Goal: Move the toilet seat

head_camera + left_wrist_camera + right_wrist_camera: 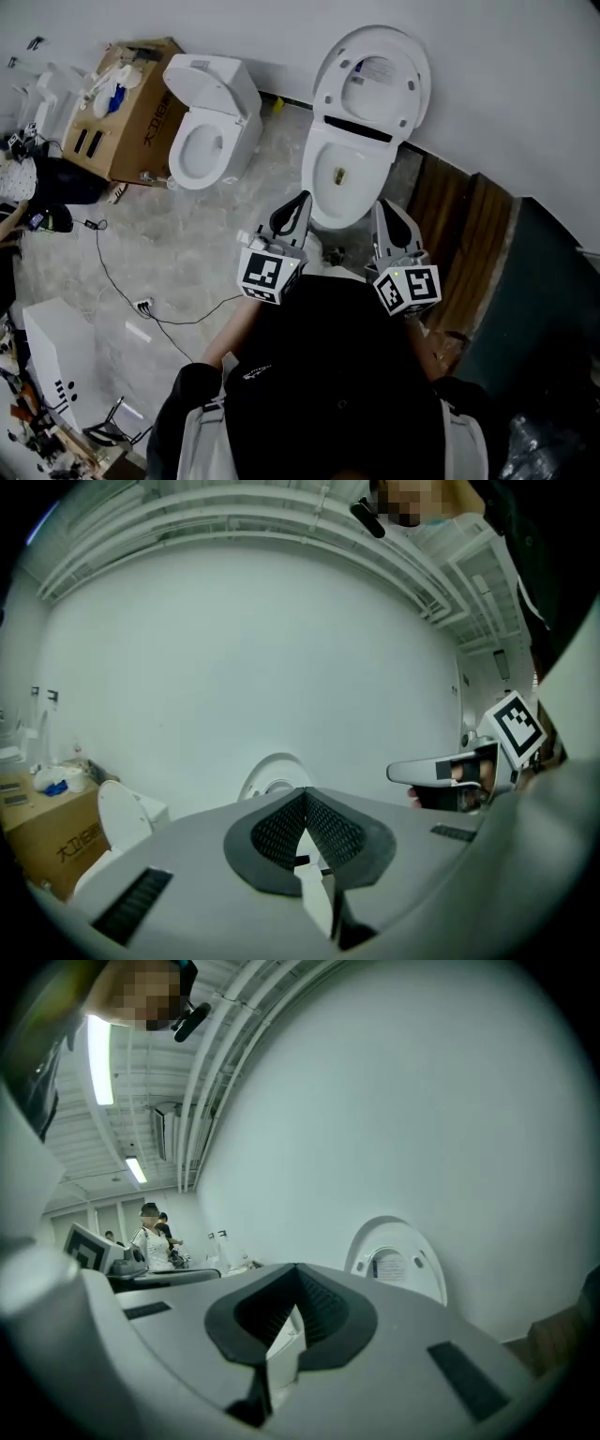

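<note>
The white toilet bowl (pixel 345 180) stands against the wall with its seat and lid (pixel 373 77) raised and leaning back. My left gripper (pixel 302 201) hovers just in front of the bowl's left rim, shut and empty. At the bowl's right rim my right gripper (pixel 382 206) is likewise shut with nothing in it. In the left gripper view the closed jaws (pixel 305 797) point at the raised seat (pixel 272 776), which is some way off. The right gripper view has its closed jaws (pixel 298 1277) left of the raised seat (pixel 398 1260).
A second toilet (pixel 208 122) and a cardboard box (pixel 131 108) stand to the left along the wall. Wooden planks (pixel 459 234) lie right of the bowl. A cable (pixel 122 281) runs over the floor at the left. People (pixel 150 1239) stand far off.
</note>
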Demonstrator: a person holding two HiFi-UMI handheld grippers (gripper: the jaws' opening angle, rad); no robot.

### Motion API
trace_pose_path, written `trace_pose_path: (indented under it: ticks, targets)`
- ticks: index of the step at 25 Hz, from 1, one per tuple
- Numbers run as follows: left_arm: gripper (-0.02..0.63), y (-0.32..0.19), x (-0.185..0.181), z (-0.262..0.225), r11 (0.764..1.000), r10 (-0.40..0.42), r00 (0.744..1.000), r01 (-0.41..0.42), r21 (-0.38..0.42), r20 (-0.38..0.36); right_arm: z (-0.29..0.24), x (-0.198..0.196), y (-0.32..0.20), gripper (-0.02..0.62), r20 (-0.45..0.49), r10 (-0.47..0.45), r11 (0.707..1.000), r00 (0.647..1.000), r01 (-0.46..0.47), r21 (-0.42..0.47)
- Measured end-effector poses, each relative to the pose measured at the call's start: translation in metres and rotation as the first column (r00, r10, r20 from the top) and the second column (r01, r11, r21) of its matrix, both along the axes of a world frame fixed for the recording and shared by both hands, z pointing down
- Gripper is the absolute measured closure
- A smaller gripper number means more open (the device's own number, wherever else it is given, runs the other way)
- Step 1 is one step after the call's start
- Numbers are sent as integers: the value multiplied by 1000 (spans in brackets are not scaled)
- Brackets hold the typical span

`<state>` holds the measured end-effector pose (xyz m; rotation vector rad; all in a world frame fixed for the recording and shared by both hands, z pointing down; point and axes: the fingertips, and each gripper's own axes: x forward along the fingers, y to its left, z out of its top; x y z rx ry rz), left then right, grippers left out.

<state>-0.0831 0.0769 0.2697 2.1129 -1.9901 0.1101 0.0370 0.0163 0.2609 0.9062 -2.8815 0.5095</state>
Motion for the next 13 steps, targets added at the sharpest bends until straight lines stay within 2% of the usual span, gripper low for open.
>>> trace_pose_path:
  ticks: [7, 13]
  targets:
    - [597, 50, -61, -9, 980, -194, 981, 195, 30, -10, -3, -65, 31, 583, -22, -182, 983, 983, 183, 21]
    - [597, 101, -117, -7, 963, -269, 963, 269, 28, 7, -9, -126, 66, 581, -23, -234, 972, 972, 234, 23]
